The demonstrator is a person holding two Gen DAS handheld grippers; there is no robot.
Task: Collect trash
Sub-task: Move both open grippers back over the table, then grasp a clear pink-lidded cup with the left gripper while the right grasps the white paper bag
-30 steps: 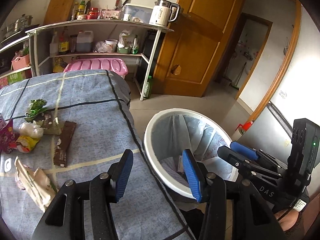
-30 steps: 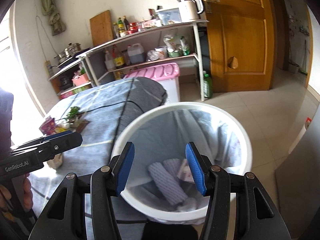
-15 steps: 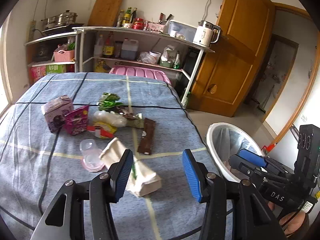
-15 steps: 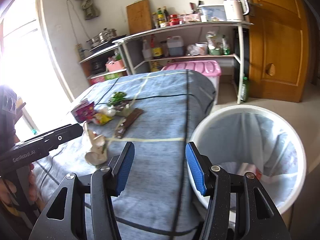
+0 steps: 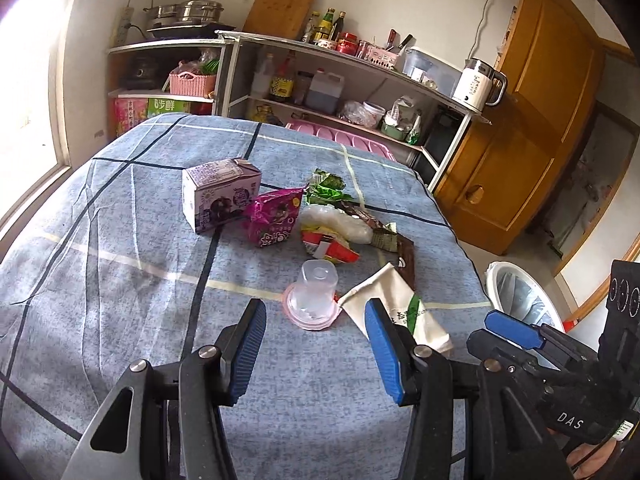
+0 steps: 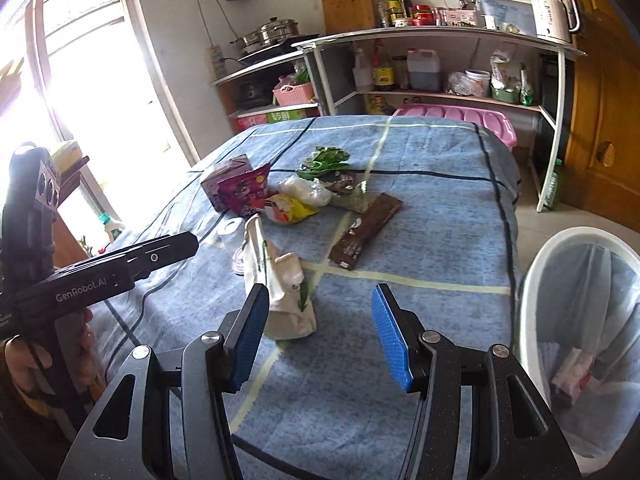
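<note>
Trash lies on the blue checked table [image 5: 120, 264]: a purple carton [image 5: 220, 194], a pink snack bag [image 5: 276, 216], a clear plastic cup [image 5: 314, 294] upside down, a white paper bag [image 5: 396, 308] and a brown wrapper [image 6: 366, 230]. My left gripper [image 5: 316, 344] is open and empty just short of the cup. My right gripper [image 6: 318, 334] is open and empty, with the white paper bag [image 6: 280, 284] at its left finger. The white bin [image 6: 580, 320] with a liner stands on the floor to the right and holds some trash.
Shelves [image 5: 340, 80] with bottles, pots and a kettle [image 5: 478, 86] stand behind the table. A pink lidded box [image 6: 456, 118] sits at the table's far edge. A wooden door [image 5: 532, 120] is at the right. A window is at the left.
Both grippers have swung left from over the bin to face the trash on the table. Both stay open and empty.
</note>
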